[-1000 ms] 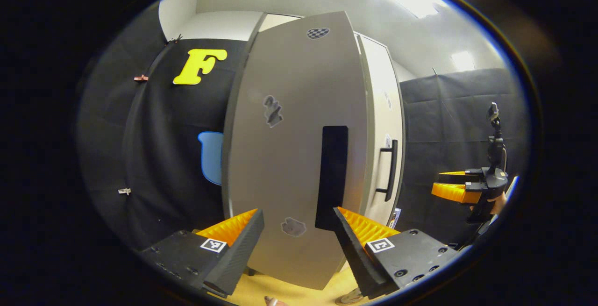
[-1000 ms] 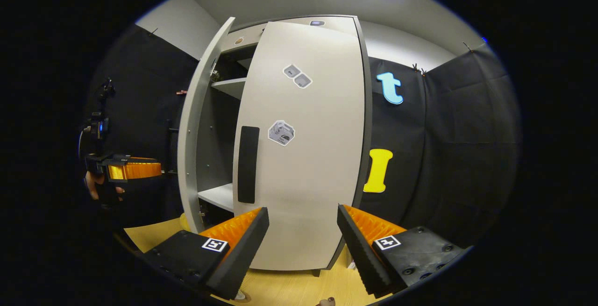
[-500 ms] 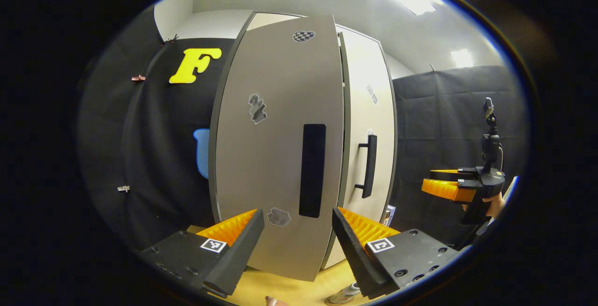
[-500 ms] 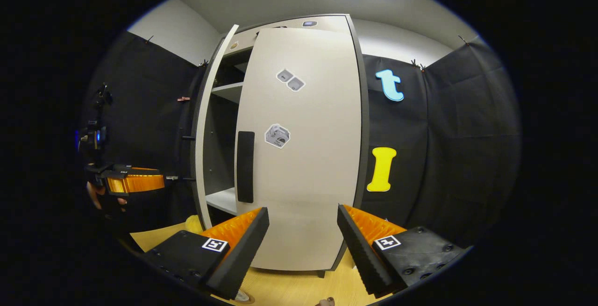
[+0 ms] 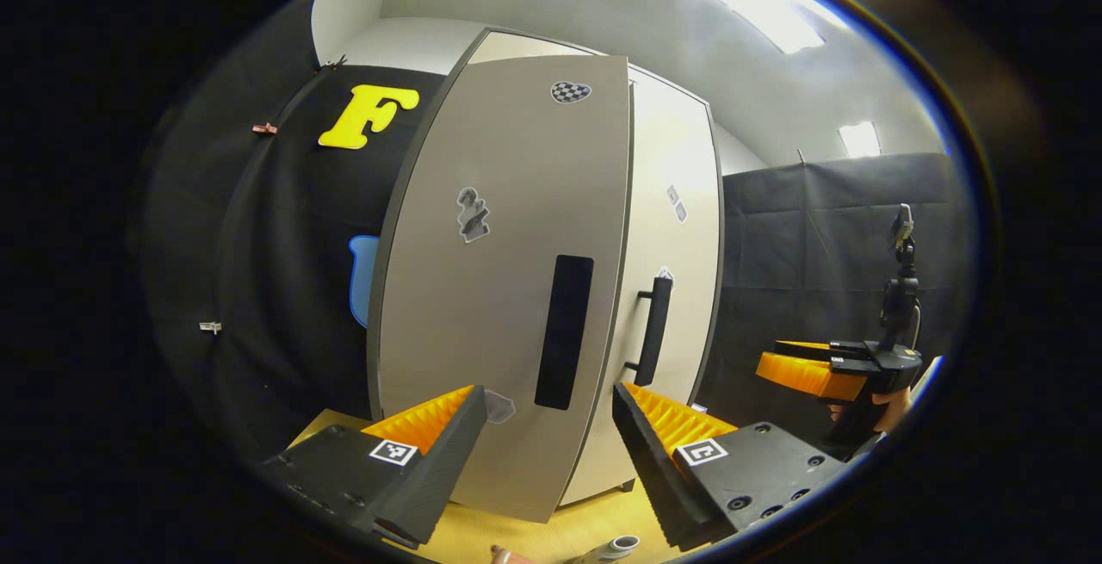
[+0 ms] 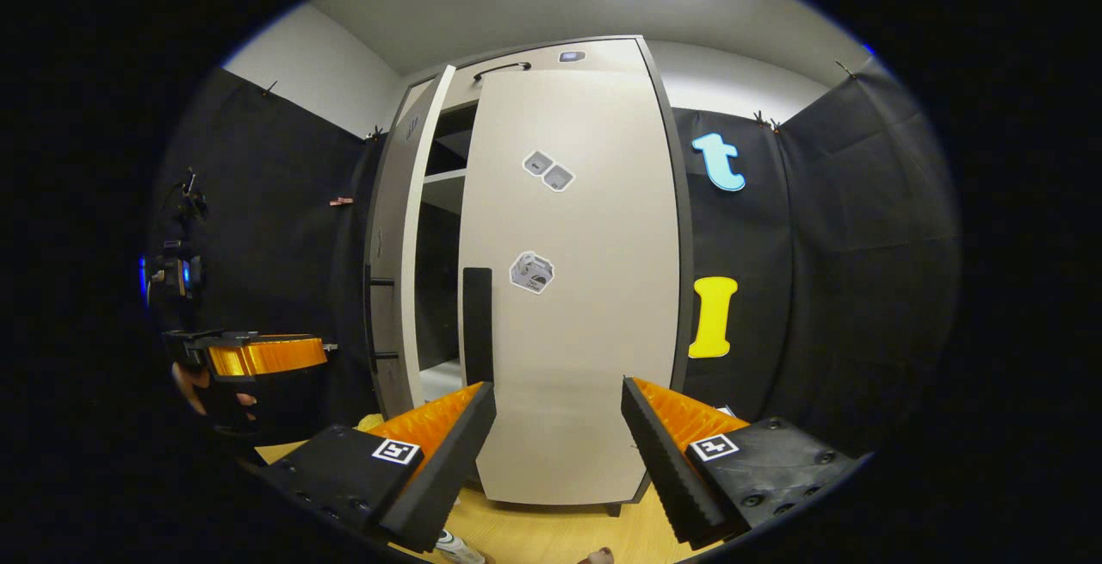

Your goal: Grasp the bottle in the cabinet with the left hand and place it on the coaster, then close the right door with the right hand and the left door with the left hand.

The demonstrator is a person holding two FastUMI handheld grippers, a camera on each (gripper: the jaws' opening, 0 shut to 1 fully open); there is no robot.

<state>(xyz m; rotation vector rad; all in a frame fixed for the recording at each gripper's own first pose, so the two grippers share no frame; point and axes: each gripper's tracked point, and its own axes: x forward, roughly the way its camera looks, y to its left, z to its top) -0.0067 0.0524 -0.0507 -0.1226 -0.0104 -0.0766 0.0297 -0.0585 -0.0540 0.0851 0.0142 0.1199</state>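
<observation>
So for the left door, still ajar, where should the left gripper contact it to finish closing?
Probably the free edge by the dark handle strip of the left door, approached from the front. That edge is farthest from the hinges, and the flat panel faces the open left gripper, so a push there seems simplest.

Both held level and apart with jaws spread wide and empty: left gripper [image 5: 548,426], right gripper [image 6: 558,422].
</observation>
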